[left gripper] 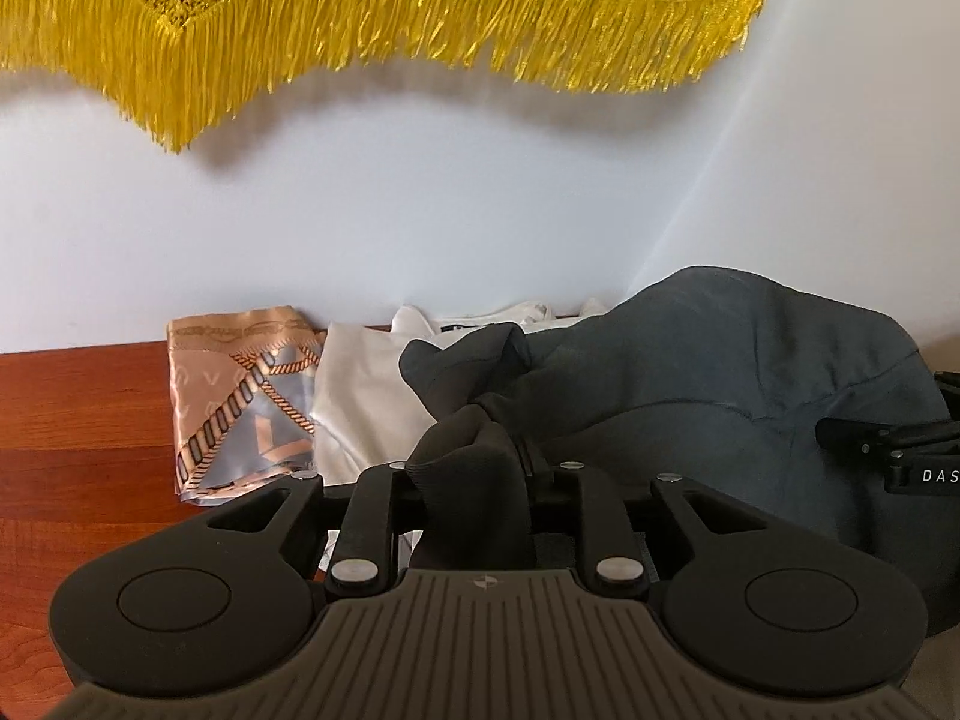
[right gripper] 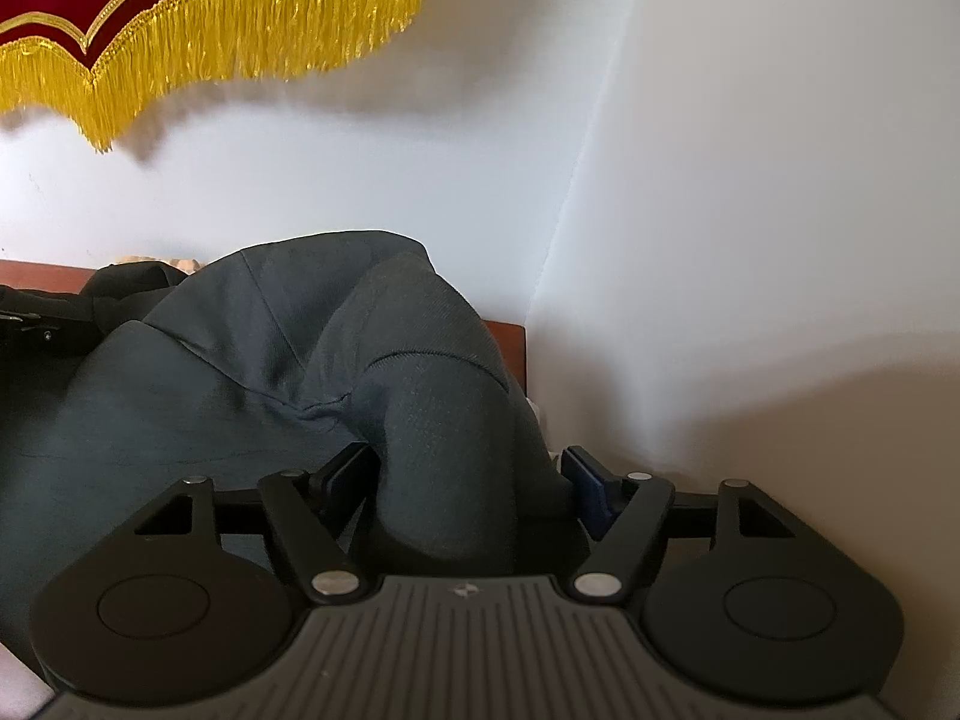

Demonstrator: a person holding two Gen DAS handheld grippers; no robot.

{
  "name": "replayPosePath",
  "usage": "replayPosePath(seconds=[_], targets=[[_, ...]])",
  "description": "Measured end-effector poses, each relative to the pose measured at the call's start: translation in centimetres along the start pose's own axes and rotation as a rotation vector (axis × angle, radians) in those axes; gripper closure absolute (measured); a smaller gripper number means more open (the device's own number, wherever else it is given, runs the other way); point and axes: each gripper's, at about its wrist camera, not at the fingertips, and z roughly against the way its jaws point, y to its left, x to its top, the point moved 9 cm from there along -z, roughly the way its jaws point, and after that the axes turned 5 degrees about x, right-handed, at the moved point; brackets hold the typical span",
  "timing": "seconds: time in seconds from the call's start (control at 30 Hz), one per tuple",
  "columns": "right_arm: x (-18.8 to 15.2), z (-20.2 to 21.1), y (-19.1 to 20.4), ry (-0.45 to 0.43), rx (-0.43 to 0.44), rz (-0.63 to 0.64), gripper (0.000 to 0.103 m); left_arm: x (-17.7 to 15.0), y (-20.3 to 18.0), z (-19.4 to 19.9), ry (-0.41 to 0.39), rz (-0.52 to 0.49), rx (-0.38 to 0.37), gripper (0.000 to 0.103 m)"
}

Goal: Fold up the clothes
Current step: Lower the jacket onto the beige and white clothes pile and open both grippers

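The left gripper (left gripper: 474, 474) pinches a bunched fold of the dark grey-green knit garment (left gripper: 720, 372), its fingers pressed onto the cloth. The right gripper (right gripper: 462, 480) has a thick roll of the same garment (right gripper: 336, 348) between its fingers; they seem clamped on it, though the cloth hides the pads. The garment is lifted in a hump above the reddish-brown wooden table (left gripper: 78, 420), close to the white wall (left gripper: 420, 210). Beside it on the table lie a folded peach satin scarf with rope print (left gripper: 240, 396) and a white folded cloth (left gripper: 366, 402), touching each other. A maroon hanging with yellow fringe (left gripper: 372, 30) is on the wall above
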Motion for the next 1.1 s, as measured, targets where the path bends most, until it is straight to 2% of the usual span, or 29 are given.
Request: replayPosePath(seconds=[0.27,0.47,0.67,0.87,1.1], targets=[[0.2,4.2,1.0,-0.054,-0.030,0.049,0.017,0.9,0.1,3.1,-0.026,0.038,-0.043,0.073],[0.3,8.9,2.2,-0.114,-0.069,0.090,0.016,1.7,0.5,7.7,-0.090,0.032,-0.025,0.058],[-0.9,13.3,3.1,-0.148,-0.030,0.074,0.016,1.7,1.1,12.2,-0.139,0.020,-0.021,0.056],[-3.0,14.3,5.0,-0.131,0.003,0.064,0.016,0.4,0.7,15.6,-0.164,-0.024,-0.005,0.053],[-5.6,15.3,6.7,-0.125,0.028,0.014,0.015,-2.1,0.2,17.3,-0.153,-0.054,0.011,0.043]])
